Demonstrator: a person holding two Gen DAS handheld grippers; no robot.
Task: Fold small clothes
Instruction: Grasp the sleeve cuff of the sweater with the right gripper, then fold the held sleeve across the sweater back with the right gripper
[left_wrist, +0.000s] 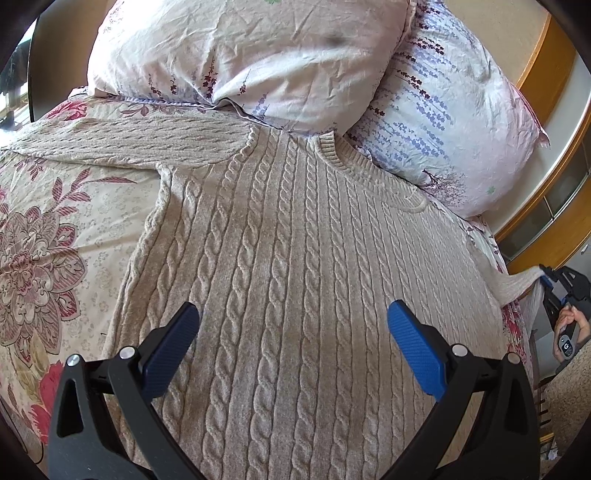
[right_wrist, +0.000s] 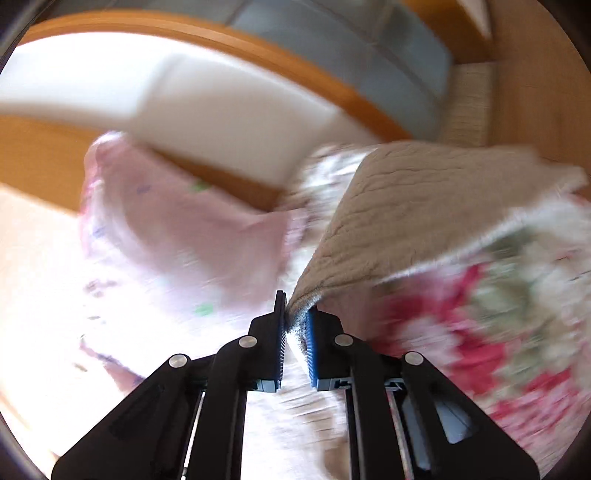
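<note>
Spread flat beneath the left gripper (left_wrist: 293, 321), whose jaws stand wide apart above it, a beige cable-knit sweater (left_wrist: 295, 240) lies on the floral bedspread (left_wrist: 55, 229) below two pillows (left_wrist: 258, 62); the right gripper (right_wrist: 296, 317) is clamped on its sleeve (right_wrist: 399, 214).

- The only mark that can be read is a single white letter "G" inside a ring, at the far right edge of the left wrist view, below the middle.
- It stands on a small dark handheld device (left_wrist: 566, 347) gripped in a person's hand (left_wrist: 570, 325).
- No other words, numbers, brands or labels can be read in the left wrist view.
- The right wrist view is blurred; nothing in it can be read.
</note>
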